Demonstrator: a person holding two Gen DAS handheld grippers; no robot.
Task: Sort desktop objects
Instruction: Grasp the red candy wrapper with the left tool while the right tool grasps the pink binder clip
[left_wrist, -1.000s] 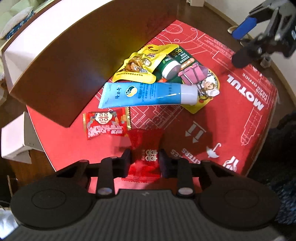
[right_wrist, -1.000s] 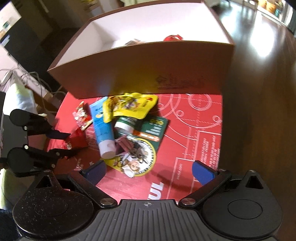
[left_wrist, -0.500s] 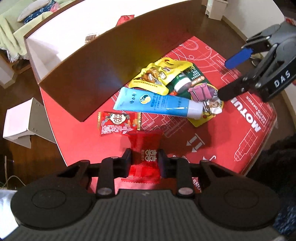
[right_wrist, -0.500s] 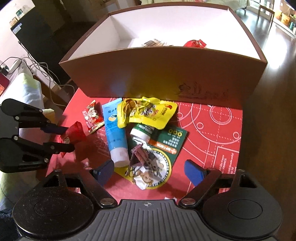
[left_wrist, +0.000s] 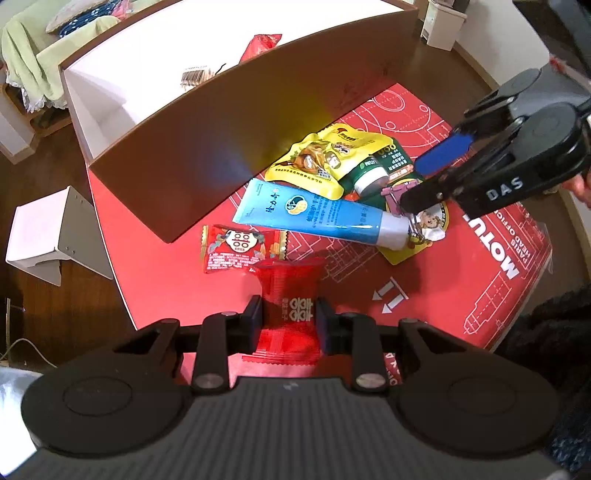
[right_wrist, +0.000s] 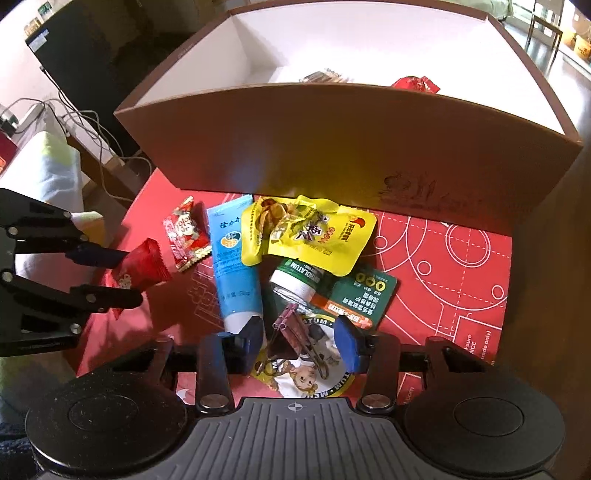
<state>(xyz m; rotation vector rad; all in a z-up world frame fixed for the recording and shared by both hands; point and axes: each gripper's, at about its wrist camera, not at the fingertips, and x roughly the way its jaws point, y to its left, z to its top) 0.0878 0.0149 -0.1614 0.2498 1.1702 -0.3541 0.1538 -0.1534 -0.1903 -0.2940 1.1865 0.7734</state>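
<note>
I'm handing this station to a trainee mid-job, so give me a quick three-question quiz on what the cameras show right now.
1. True or false: the left gripper is shut on a red candy packet.
2. Which thing sits between the open jaws of the right gripper?
A. blue tube
B. pink binder clip
C. yellow snack pouch
3. Fill in: one more red packet lies on the mat beside the blue tube, and another lies inside the ____.

Key: 1 true; 2 B; 3 box
</note>
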